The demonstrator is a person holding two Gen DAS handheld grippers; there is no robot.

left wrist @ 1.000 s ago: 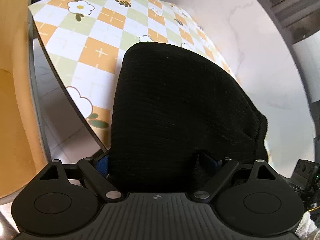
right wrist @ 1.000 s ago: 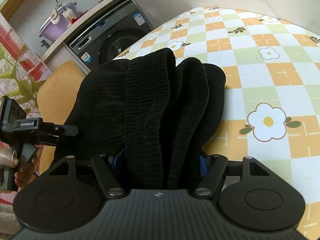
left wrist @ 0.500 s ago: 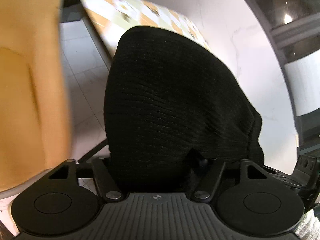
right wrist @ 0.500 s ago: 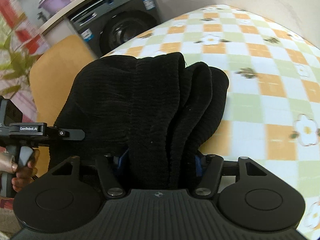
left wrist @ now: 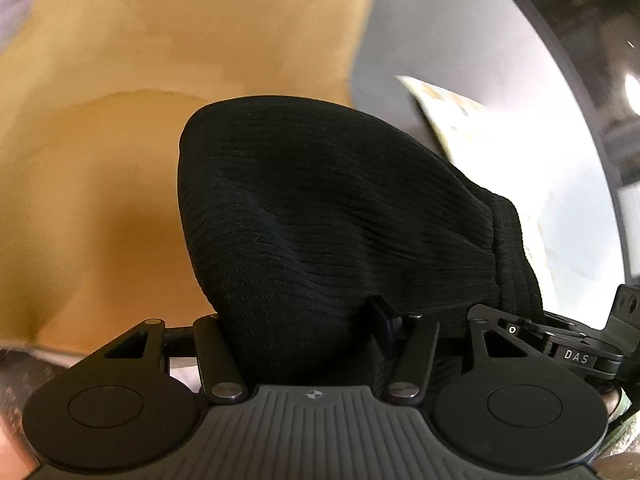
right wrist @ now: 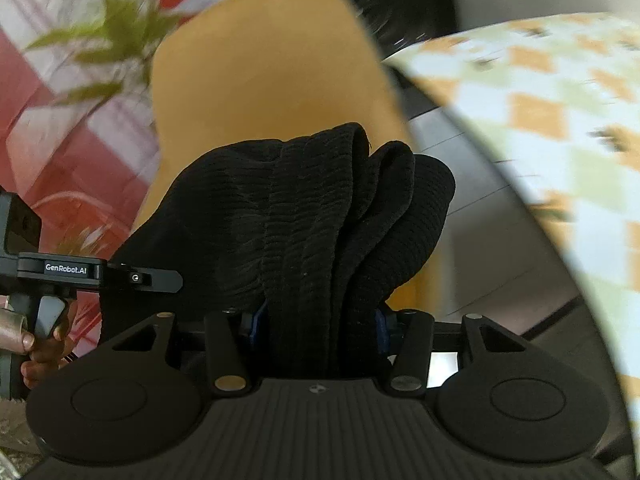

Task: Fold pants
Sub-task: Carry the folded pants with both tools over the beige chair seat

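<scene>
Both the left gripper (left wrist: 304, 320) and right gripper (right wrist: 316, 324) clamp the black pants (right wrist: 304, 216); only the right view shows the hand (right wrist: 40, 350) and tablecloth (right wrist: 560, 120).

"GenRobot.AI" in white letters on the black body of the left gripper (right wrist: 316, 320), seen from the right wrist view. "DAS" in white on the right gripper (left wrist: 576, 356) body, seen at the left wrist view's edge.
</scene>
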